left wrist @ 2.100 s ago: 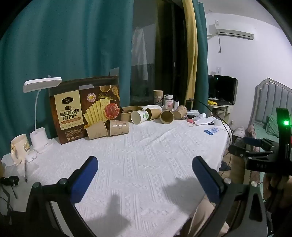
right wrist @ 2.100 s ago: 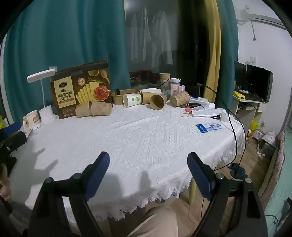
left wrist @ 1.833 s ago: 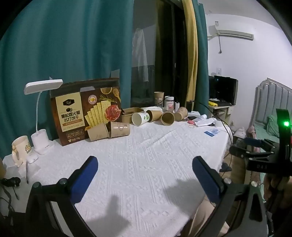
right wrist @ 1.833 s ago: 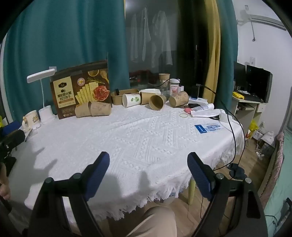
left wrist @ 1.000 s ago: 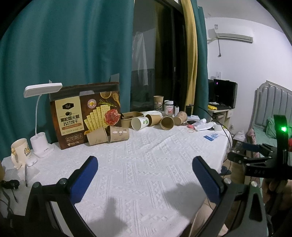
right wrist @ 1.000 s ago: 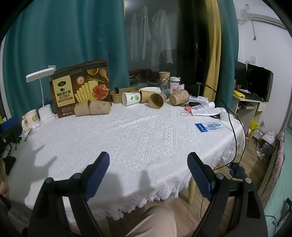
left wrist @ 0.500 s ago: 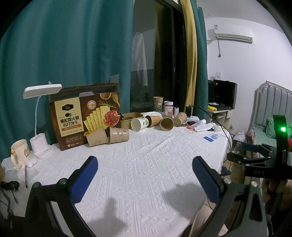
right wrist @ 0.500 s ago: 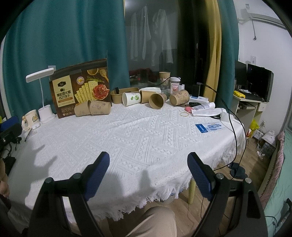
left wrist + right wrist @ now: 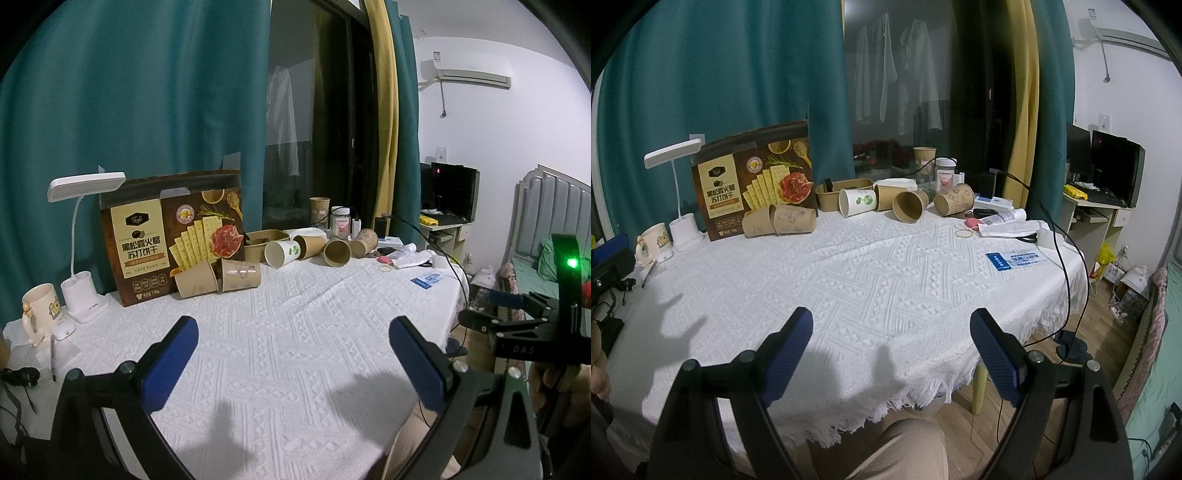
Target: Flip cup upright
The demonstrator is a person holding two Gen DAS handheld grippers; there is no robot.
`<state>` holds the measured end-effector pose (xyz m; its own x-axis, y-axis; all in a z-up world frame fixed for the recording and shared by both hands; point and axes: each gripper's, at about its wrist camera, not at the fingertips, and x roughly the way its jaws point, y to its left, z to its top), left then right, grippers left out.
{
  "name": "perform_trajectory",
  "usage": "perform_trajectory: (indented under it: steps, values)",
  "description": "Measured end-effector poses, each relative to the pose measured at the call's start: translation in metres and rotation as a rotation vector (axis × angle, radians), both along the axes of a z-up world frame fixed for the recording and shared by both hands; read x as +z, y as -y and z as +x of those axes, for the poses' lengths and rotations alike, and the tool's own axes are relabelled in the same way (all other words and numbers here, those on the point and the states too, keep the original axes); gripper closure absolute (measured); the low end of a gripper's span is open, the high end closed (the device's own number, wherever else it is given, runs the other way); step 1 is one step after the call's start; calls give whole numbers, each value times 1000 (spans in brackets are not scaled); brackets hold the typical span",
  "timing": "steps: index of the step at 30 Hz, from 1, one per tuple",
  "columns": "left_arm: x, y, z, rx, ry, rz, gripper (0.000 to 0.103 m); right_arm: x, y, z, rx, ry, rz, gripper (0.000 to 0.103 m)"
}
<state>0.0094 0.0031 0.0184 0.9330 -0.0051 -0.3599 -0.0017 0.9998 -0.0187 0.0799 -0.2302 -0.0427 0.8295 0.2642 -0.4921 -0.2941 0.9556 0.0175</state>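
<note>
Cups were what I had come for, and none was in hand. Nearest me, my left gripper (image 9: 291,350) and right gripper (image 9: 891,339) hung wide open and empty over the white tablecloth (image 9: 871,273). Well beyond lay two brown cups (image 9: 218,279) on their sides before the cracker box (image 9: 173,236), axes running left-right, nearer my left. Farther right lay the white cup (image 9: 857,201) and other brown ones.

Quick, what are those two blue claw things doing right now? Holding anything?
Left gripper: open, holding nothing.
Right gripper: open, holding nothing.
</note>
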Motion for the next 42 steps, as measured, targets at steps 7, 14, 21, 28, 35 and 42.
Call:
perform_trajectory:
  steps: [7, 14, 21, 28, 35, 42]
  values:
    - [1, 1, 0, -1, 3, 0, 0, 0, 0, 0, 1, 1, -1, 18]
    - [0, 1, 0, 1, 4, 1, 0, 0, 0, 0, 2, 0, 0, 18]
    - [3, 2, 0, 1, 6, 10, 0, 1, 0, 2, 2, -2, -2, 18]
    - [4, 1, 10, 1, -3, 12, 0, -1, 0, 8, -1, -10, 1, 18]
    - [0, 3, 37, -44, -15, 44, 0, -6, 3, 34, -2, -34, 10, 18]
    - [-8, 8, 106, -132, -121, 133, 0, -15, 7, 87, -16, -97, 11, 18]
